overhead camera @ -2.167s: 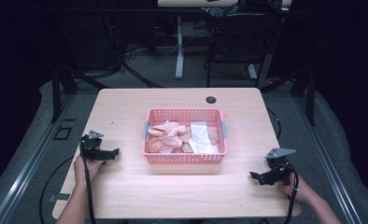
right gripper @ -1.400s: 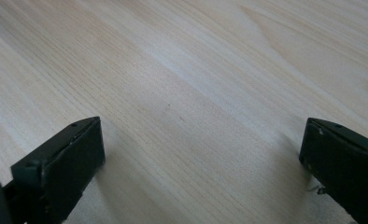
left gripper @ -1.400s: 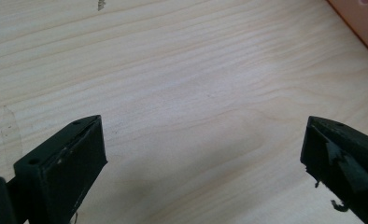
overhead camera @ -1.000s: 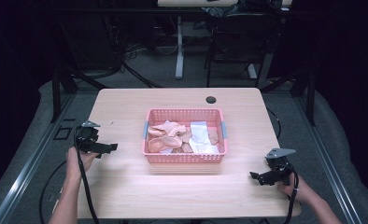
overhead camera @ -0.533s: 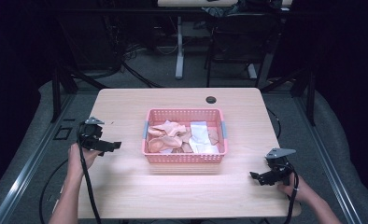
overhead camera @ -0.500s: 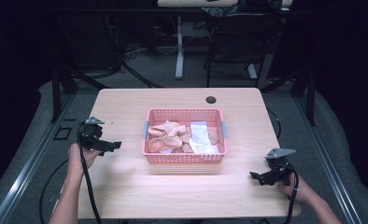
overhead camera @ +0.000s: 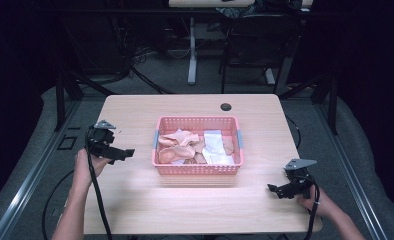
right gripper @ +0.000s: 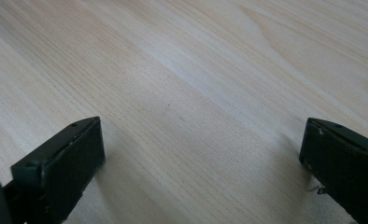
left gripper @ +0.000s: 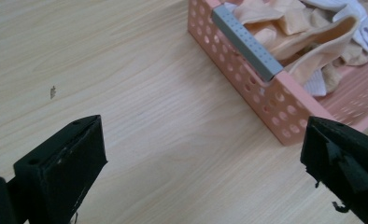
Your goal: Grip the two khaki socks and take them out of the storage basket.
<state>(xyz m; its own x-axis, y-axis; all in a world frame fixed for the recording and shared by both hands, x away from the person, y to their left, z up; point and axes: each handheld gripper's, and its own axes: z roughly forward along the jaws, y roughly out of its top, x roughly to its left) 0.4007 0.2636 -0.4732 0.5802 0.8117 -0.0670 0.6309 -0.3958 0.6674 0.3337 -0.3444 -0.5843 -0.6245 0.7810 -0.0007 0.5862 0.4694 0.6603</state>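
A pink perforated basket (overhead camera: pixel 197 167) with grey handles sits at the middle of the wooden table (overhead camera: pixel 150 205), holding peach and white cloths (overhead camera: pixel 185 142). My left gripper (overhead camera: pixel 122 154) is held above the table's left side, open, pointing at the basket's left end. In the left gripper view the basket's corner (left gripper: pixel 285 112) and grey handle (left gripper: pixel 247 42) lie ahead at the upper right, with nothing between the jaws. My right gripper (overhead camera: pixel 274 190) rests low near the front right of the table, open, over bare wood (right gripper: pixel 196 93).
A small black round grommet (overhead camera: pixel 226 106) sits near the table's far edge. Desk legs, cables and dark furniture stand on the floor beyond the table. A metal rail (overhead camera: pixel 30 185) runs along the floor at the left.
My left gripper rose and shifted toward the far side, then edged right toward the basket. The right gripper stayed still.
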